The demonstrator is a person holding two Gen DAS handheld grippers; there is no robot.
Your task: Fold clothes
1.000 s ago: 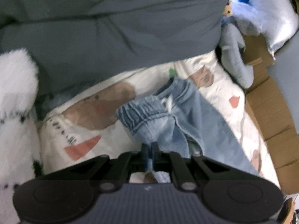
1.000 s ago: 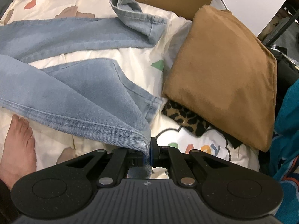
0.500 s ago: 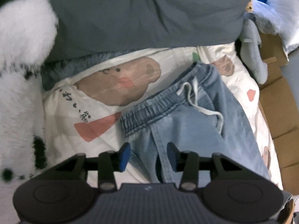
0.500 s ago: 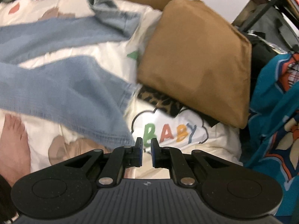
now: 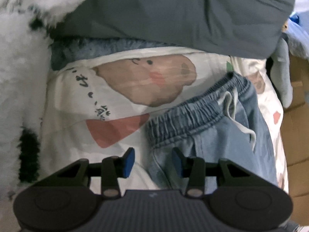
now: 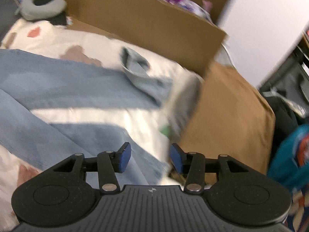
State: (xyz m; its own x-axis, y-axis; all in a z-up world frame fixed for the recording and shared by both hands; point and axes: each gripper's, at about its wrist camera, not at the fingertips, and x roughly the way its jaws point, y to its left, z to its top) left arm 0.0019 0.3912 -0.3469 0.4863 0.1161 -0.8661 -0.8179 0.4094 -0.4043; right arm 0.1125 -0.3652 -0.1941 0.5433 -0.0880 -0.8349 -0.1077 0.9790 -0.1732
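Light blue jeans (image 5: 222,135) lie flat on a cartoon-print sheet (image 5: 108,89), elastic waistband and white drawstring facing up. My left gripper (image 5: 153,161) hovers open just over the waistband's left corner, pads clear of the cloth. In the right wrist view the two jeans legs (image 6: 63,89) stretch across the sheet (image 6: 100,46); the far leg's hem (image 6: 139,67) is curled over. My right gripper (image 6: 150,158) is above the near leg's hem, its jaws opening and nothing pinched between them.
A grey duvet (image 5: 173,13) and a white fluffy blanket (image 5: 21,61) bound the far and left sides. A folded brown garment (image 6: 231,116) lies by the leg hems, cardboard (image 6: 144,23) behind it. A grey neck pillow (image 6: 42,2) sits far left, teal cloth (image 6: 287,158) at right.
Both grippers let go of the jeans and opened. The left one sank toward the waistband, which now lies flat. The right one rose and swung away from the near hem.
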